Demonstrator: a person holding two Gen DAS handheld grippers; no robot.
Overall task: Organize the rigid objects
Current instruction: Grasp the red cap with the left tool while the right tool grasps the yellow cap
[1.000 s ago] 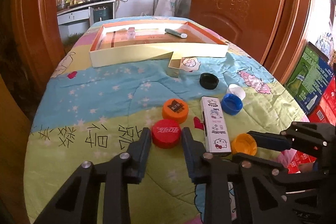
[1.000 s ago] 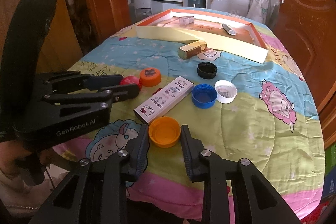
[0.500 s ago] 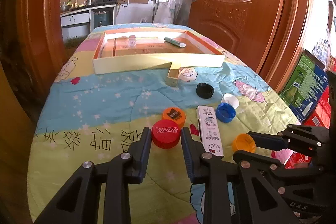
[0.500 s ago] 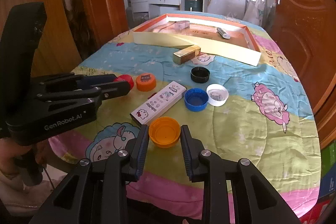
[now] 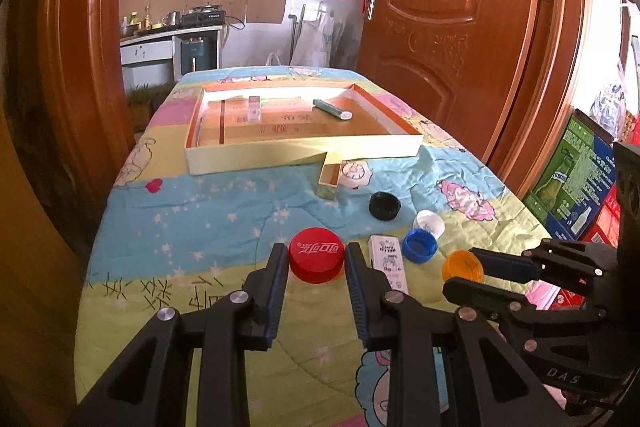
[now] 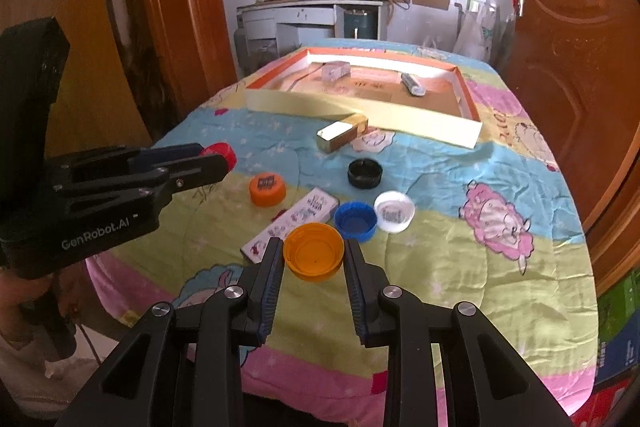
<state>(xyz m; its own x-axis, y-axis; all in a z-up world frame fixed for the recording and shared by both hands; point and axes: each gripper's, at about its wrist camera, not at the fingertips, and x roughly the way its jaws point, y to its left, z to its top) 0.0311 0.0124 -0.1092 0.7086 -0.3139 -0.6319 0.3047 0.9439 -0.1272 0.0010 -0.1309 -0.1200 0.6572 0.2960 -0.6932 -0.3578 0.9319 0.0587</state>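
The left claw grips a red cap, the right claw an orange cap, both lifted above the bedspread. Straight ahead, beyond the loose caps, lies the shallow box, its long side crosswise, about equally near either hand.

Left claw and right claw, each angled downward, pads clamped on a held piece.

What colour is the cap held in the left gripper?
Red with white lettering on top, clearest in the left wrist view.
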